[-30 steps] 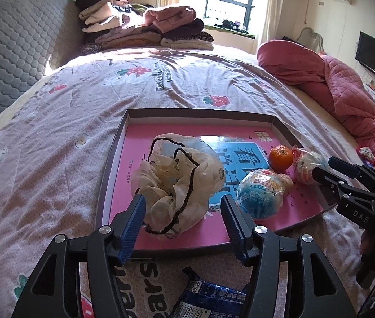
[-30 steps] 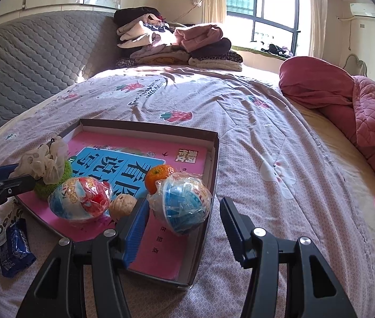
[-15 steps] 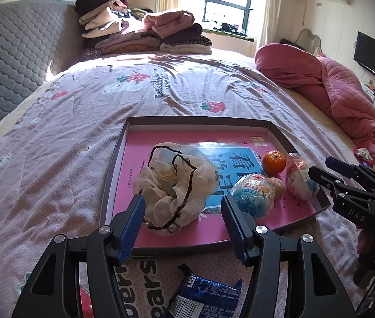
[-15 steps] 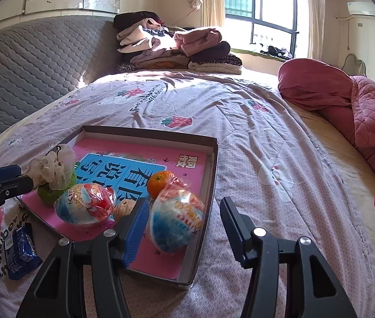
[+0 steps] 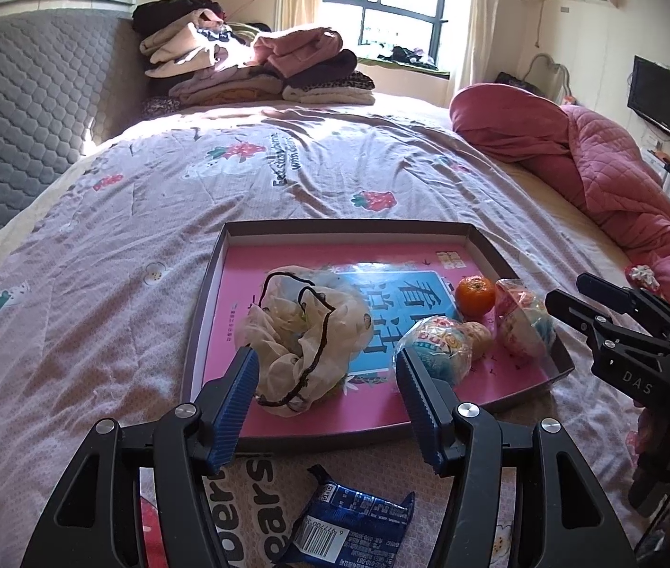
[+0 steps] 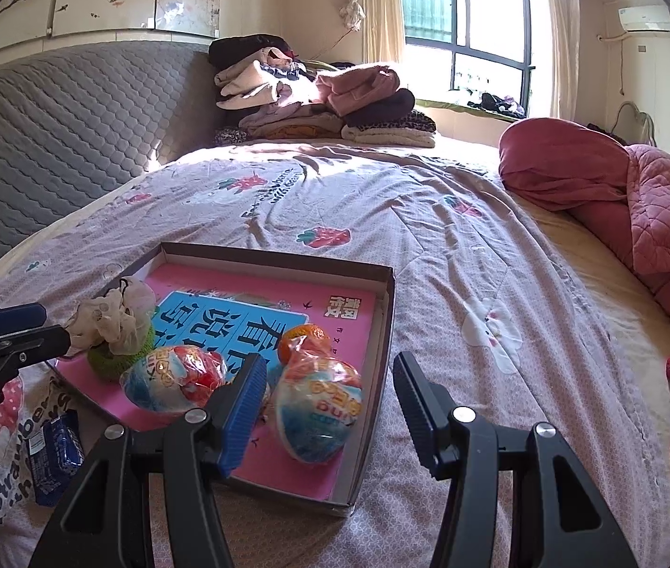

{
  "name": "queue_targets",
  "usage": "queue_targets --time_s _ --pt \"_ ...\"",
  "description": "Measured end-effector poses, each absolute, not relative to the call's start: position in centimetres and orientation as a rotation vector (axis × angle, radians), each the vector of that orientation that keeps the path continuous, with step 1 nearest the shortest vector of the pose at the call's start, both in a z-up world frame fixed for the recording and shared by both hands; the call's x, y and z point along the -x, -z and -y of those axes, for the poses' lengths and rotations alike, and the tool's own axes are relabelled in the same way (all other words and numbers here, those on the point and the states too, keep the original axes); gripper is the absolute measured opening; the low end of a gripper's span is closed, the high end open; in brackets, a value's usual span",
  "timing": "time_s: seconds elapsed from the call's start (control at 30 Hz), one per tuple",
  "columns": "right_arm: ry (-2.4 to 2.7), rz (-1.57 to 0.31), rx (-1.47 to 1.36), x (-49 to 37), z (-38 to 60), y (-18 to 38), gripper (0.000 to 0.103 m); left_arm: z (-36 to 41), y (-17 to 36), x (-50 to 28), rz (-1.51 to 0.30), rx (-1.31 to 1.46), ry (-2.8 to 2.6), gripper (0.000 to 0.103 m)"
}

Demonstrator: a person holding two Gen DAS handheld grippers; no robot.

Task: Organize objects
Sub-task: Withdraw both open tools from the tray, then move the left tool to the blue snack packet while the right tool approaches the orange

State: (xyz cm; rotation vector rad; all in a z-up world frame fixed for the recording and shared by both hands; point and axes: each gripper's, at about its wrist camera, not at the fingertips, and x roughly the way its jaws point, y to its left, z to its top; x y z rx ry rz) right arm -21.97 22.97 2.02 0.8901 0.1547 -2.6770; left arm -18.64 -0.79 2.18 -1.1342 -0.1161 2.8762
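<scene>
Far half of the tray [image 5: 344, 229] is wide open, easy reach over its back edge. Near edge is jammed: mesh bag [image 5: 301, 331], two wrapped eggs [image 6: 318, 409], orange [image 5: 475, 295], plus a blue snack packet [image 5: 349, 528] on the bed in front.

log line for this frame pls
left gripper: open, empty | right gripper: open, empty | tray: scrunchie, orange, two eggs | biscuit pack: outside tray
</scene>
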Motion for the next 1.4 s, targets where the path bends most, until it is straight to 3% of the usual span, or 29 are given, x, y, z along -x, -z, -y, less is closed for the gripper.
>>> queue_targets --time_s 0.1,1.4 --pt "2.674 -0.148 -0.867 21.5 -22.8 -2.6 0.055 0.6 -2.5 18.4 0.112 1.126 -2.878 0.069" --pt "2.623 -0.081 -0.722 15.7 -21.5 -7.2 0.061 -0.4 -6.1 14.1 0.069 1.054 -2.935 0.069"
